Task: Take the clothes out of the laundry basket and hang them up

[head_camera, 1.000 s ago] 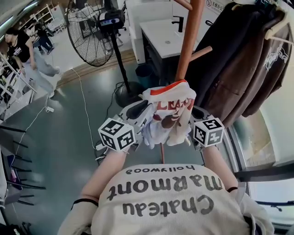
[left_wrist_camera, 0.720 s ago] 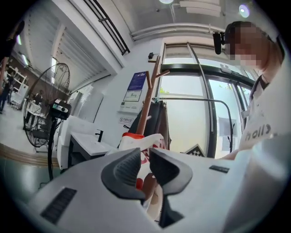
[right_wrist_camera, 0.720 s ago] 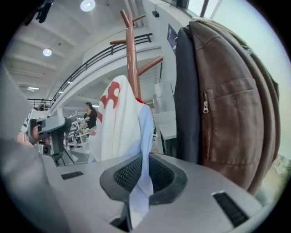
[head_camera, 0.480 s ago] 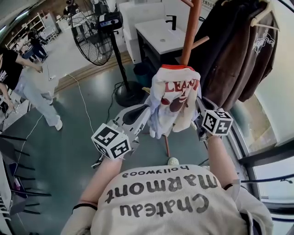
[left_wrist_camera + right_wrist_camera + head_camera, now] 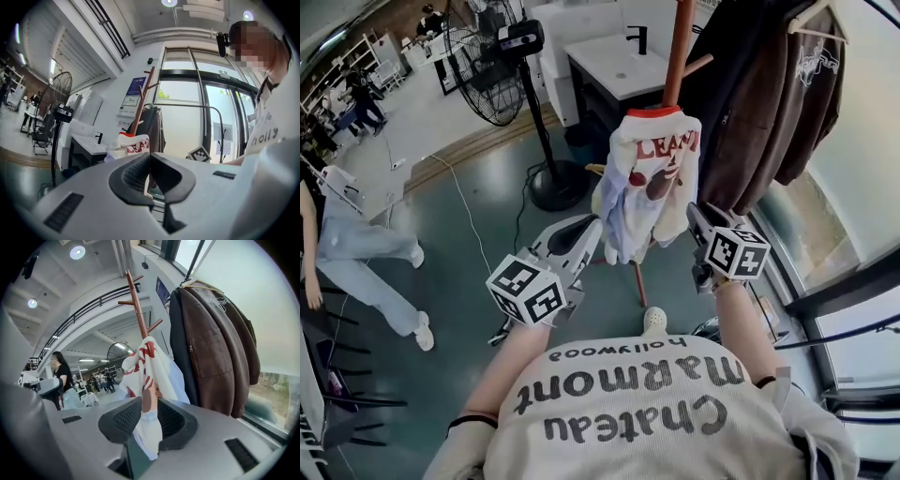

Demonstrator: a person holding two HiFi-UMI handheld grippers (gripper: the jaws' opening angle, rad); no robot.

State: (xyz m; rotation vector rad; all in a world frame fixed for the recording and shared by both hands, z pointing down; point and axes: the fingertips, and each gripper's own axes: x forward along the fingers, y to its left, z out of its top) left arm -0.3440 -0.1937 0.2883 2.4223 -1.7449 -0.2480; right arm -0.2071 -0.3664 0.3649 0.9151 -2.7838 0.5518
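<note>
Head view showed the white garment with red lettering and a red collar (image 5: pixel 652 178) draped over a peg of the reddish-brown wooden coat stand (image 5: pixel 679 47), hanging down in loose folds in front of its pole. The left hand-held gripper (image 5: pixel 589 230) sat low and to the left of the garment, near its lower edge, with its marker cube towards the person. The right hand-held gripper (image 5: pixel 695 216) was at the garment's right-hand side, just beside the cloth.

Left gripper view showed that hand-held gripper's jaws pressed together with nothing between them; the garment hung beyond them, on the stand.

Right gripper view showed its jaws standing partly apart, having just been opening, with a white and pale blue fold of the garment hanging loosely down between them. The pads did not appear to press on the cloth.

To the right of the stand, a brown leather-look jacket (image 5: pixel 769 122) hung on a hanger, with a darker garment (image 5: pixel 722 84) next to it. A black pedestal fan (image 5: pixel 492 70) stood on the grey-green floor (image 5: pixel 469 253) behind the left hand-held gripper. At the far left of the head view, a person in pale jeans (image 5: pixel 356 253) stood on that floor.
</note>
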